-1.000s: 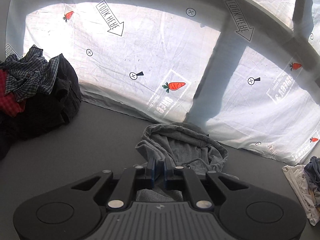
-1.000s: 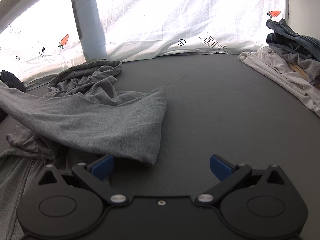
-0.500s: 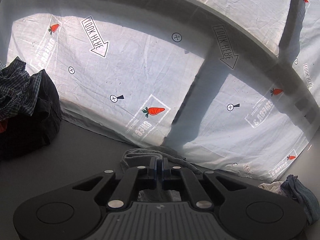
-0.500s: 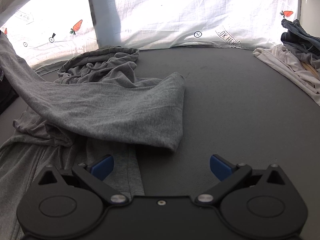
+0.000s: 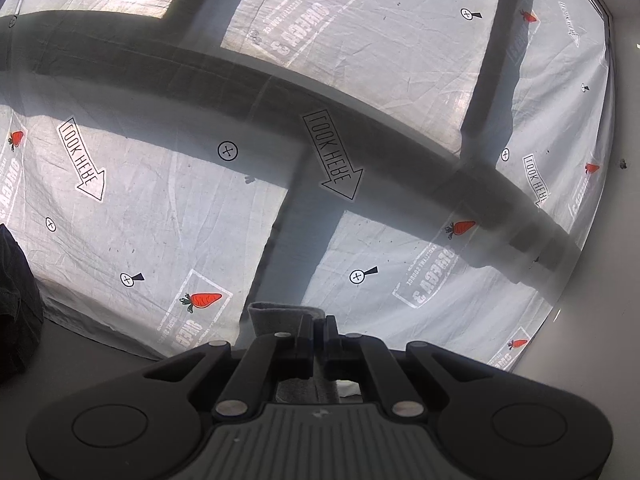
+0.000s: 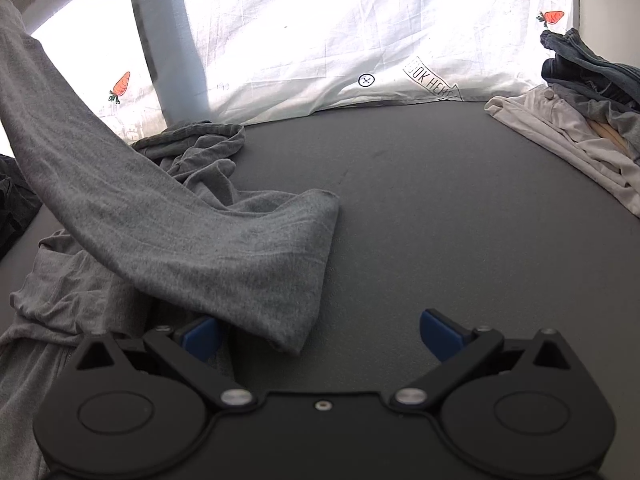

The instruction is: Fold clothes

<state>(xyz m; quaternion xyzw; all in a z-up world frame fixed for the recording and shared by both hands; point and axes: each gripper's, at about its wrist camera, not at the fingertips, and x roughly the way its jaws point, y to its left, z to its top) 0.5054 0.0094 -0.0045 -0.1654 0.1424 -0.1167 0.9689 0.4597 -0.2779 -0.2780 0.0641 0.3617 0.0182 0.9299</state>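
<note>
1. Location type: a staged recording workspace, not a lived-in room.
2. Backdrop: a white printed sheet (image 5: 168, 200) hangs behind the work surface, backlit, with window-frame shadows crossing it.
3. Sheet markings: carrots, crosshair targets and "LOOK HERE" arrows (image 5: 338, 160).
4. Work surface: a plain dark grey table (image 6: 440, 208).
5. Stock: heaps of mixed clothes at the left edge (image 5: 16, 304) and right edge (image 6: 580, 120).

Strong daylight glows through the printed white sheet (image 6: 340, 40), blowing it out to glare in the right wrist view, while broad grey frame shadows (image 5: 280, 80) cross it in the left, and fisheye bending curves every edge.
</note>
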